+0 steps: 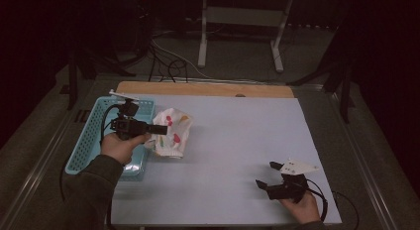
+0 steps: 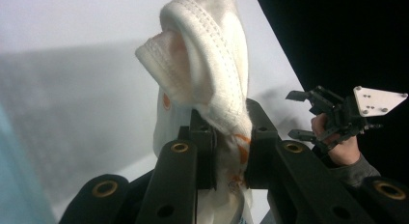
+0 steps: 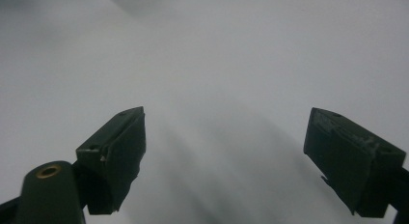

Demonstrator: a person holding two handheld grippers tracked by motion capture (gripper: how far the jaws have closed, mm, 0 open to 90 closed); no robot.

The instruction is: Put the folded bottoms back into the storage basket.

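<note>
The left claw [image 1: 159, 129] is pinching the white spotted cloth [image 1: 172, 132] at the desk's [image 1: 237, 141] ten o'clock, just beside the blue basket [image 1: 94, 128]. The right claw [image 1: 266, 174] is resting open at five o'clock. Lifting well means keeping the pinch firm until the hem is clearing the basket rim.
</note>
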